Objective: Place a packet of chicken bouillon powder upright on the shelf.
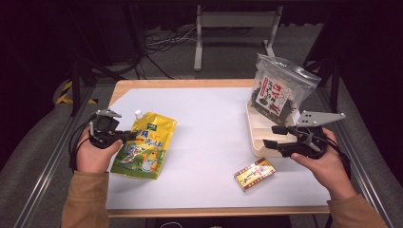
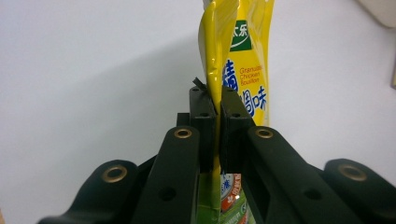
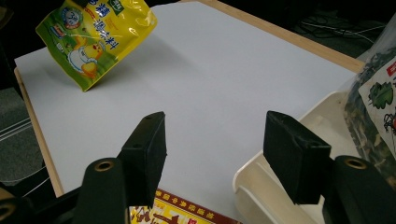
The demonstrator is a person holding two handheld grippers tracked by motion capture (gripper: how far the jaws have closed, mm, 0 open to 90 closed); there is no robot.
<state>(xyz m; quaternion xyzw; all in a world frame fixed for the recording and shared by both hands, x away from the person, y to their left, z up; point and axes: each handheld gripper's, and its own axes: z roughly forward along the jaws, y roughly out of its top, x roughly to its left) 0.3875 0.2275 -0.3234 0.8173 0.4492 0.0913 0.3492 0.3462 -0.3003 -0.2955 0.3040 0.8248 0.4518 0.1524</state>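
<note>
A yellow pouch of chicken bouillon (image 1: 145,146) with a white spout hangs tilted just above the left of the white table sheet. My left gripper (image 1: 127,137) is shut on the pouch's left edge; in the left gripper view the pouch (image 2: 240,60) runs up between the pressed pads. The right gripper (image 1: 272,136) stands open at the right, its jaws over the near end of a cream tray (image 1: 259,145), nothing between them. In the right gripper view its gripper (image 3: 219,154) frames bare sheet, with the pouch (image 3: 93,37) lifted at the far left.
A clear bag of dried dark greens (image 1: 278,90) stands upright in the far end of the tray. A small red and yellow box (image 1: 254,174) lies on the sheet in front of the tray. The wooden table edge (image 1: 180,83) borders the sheet.
</note>
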